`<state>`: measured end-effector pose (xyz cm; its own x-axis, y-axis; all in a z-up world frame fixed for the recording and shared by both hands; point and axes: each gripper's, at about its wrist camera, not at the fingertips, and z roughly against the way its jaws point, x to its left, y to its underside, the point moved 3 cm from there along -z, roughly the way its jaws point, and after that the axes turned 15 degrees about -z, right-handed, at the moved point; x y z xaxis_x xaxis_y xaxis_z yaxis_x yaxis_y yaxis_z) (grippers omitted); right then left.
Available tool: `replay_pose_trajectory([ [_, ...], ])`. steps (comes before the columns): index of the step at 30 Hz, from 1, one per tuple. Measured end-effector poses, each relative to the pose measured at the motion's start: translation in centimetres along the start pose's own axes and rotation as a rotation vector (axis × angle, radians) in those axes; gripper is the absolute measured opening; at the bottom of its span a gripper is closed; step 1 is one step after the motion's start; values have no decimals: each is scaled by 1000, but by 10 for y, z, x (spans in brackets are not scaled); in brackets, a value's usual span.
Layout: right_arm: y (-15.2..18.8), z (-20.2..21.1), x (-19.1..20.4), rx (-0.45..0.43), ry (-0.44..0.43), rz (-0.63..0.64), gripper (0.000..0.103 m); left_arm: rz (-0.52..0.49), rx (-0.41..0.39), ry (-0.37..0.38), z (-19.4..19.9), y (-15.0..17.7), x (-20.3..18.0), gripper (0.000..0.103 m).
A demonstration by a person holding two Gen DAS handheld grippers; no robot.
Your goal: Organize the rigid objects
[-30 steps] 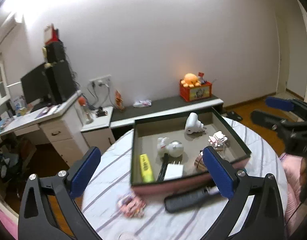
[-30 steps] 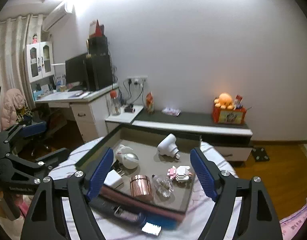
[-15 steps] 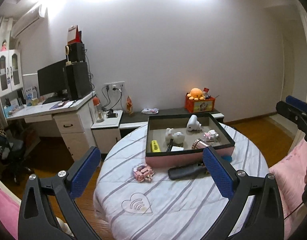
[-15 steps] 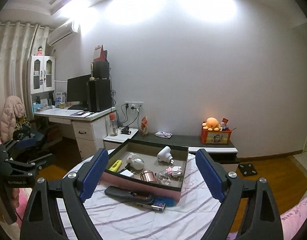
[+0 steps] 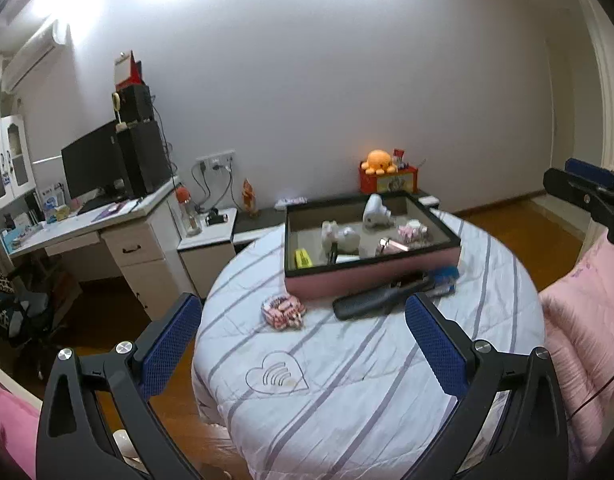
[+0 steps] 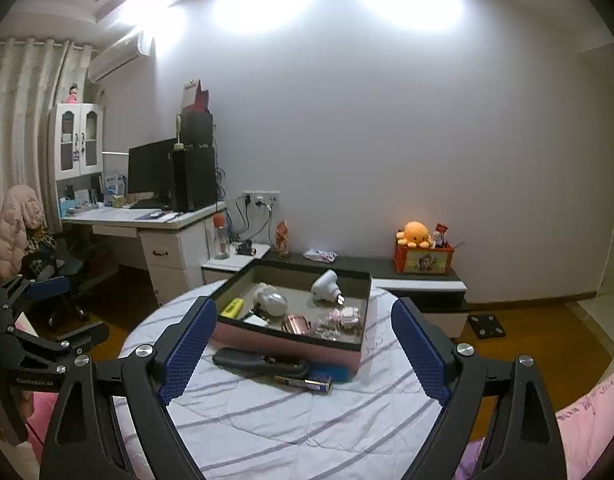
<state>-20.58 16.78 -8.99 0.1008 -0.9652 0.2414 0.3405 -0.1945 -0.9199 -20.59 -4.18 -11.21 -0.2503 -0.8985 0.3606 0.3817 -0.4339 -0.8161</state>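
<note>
A pink box with a dark rim stands on the round table and holds several small items: a white plug-like device, a yellow object, a copper cylinder. A black elongated object lies in front of the box with a blue item beside it. A pink-and-white packet lies left of it. My left gripper and right gripper are both open and empty, held back from the table.
The round table has a striped white cloth. A white desk with a monitor stands at left, a low dark bench with an orange plush behind. Pink bedding lies at right. The other gripper shows at the right edge.
Both grippers have pulled back and up from the box, so the whole table now shows. Both stay open and empty.
</note>
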Motion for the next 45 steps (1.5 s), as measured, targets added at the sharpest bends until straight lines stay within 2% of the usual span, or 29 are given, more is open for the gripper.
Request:
replay_pose_trajectory([
  [8, 28, -43, -18, 120, 31, -31, 91, 14, 104, 44, -42, 19, -4, 103],
  [17, 79, -126, -50, 347, 70, -71, 91, 1, 213, 88, -93, 37, -20, 103],
  [20, 89, -148, -56, 404, 46, -105, 90, -5, 229, 99, -103, 40, -22, 103],
  [26, 88, -177, -44, 440, -61, -117, 90, 9, 265, 110, -120, 45, -19, 103],
  [31, 93, -199, -35, 482, -73, -105, 89, 11, 271, 114, -127, 45, -20, 103],
  [36, 97, -212, -35, 519, -99, -126, 85, 10, 267, 122, -129, 45, -21, 103],
  [38, 98, -217, -35, 537, -127, -148, 76, 7, 273, 121, -130, 46, -22, 103],
  [45, 104, -205, -15, 569, -166, -78, 71, -6, 275, 126, -125, 48, -25, 103],
])
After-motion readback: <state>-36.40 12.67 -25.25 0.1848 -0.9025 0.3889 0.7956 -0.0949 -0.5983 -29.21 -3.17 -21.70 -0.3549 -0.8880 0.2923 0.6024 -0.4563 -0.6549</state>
